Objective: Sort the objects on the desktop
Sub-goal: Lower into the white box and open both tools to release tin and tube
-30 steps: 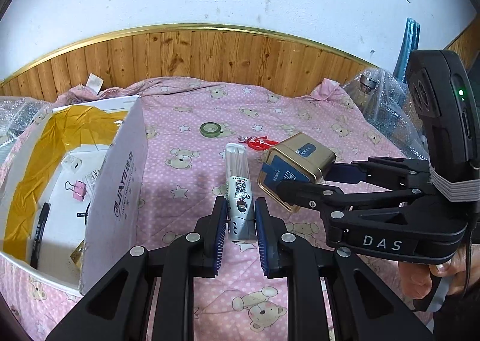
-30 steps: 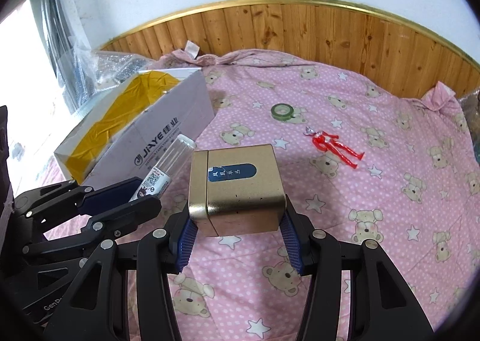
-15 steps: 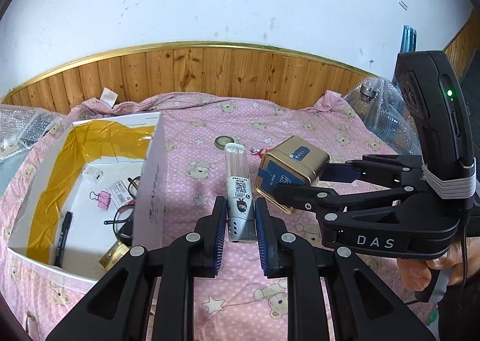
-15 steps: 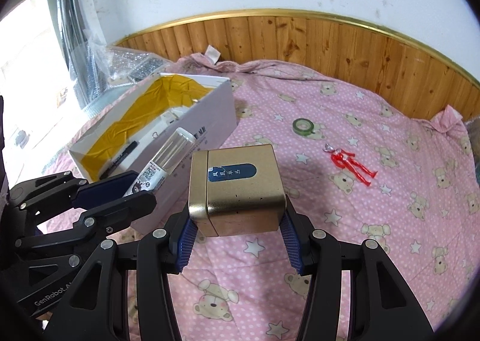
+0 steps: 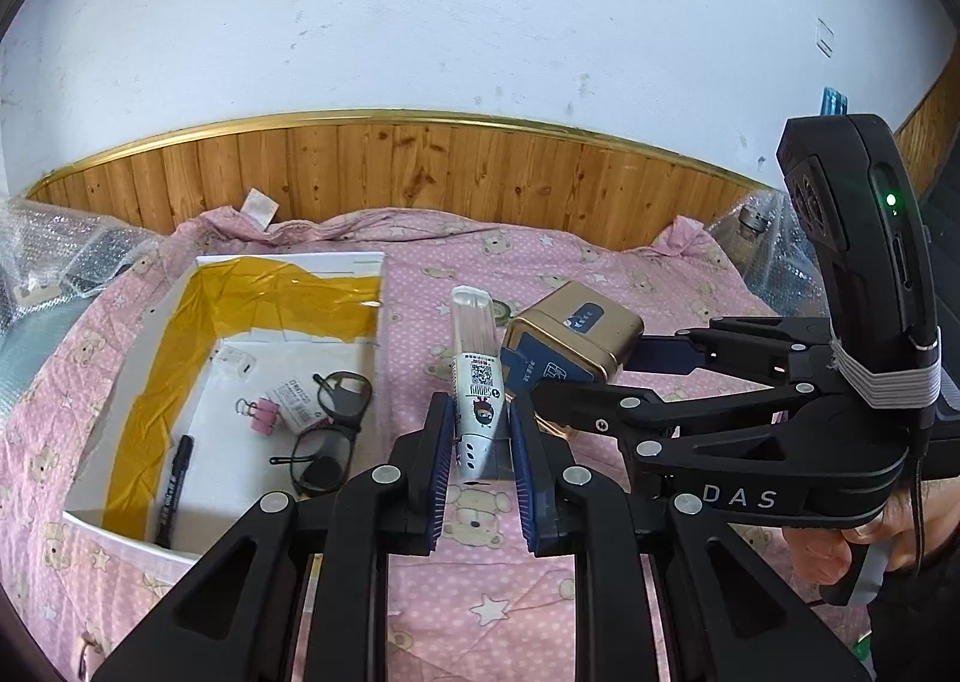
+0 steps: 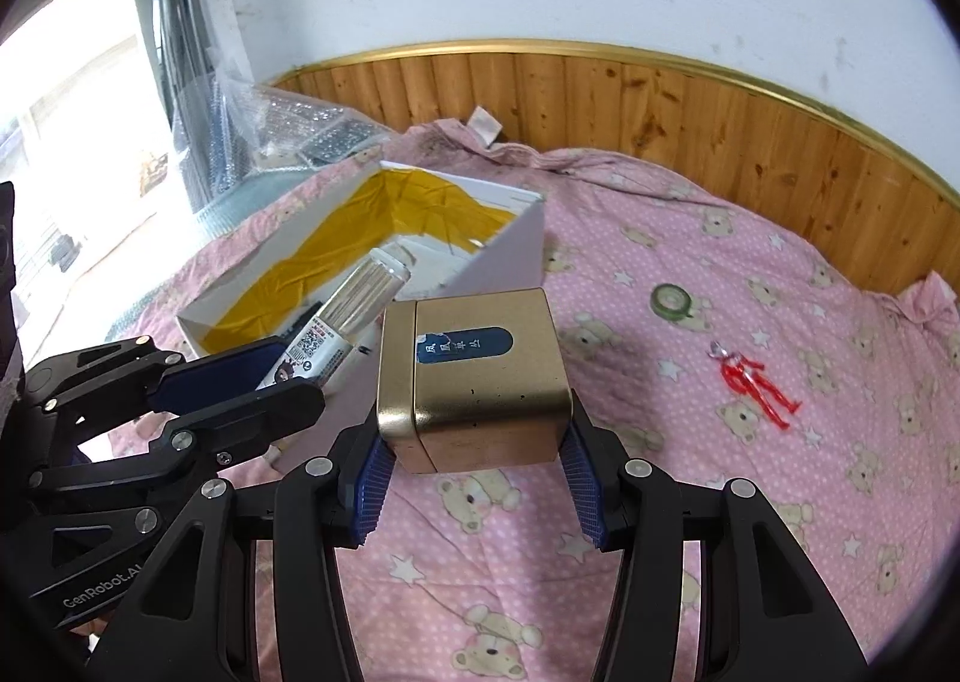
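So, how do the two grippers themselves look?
Both are black plastic with silver rivets and ribbed blue finger pads. The right gripper carries white letters "DAS", a black module with a green light, grey bands and a cable. The left gripper reads "GenRobot.AI".

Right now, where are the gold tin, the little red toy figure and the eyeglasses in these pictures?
gold tin point(image 6: 480, 382): right wrist view, on its top face below the blue label.
red toy figure point(image 6: 757, 385): right wrist view, on its body.
eyeglasses point(image 5: 329, 425): left wrist view, on the frame between the lenses.
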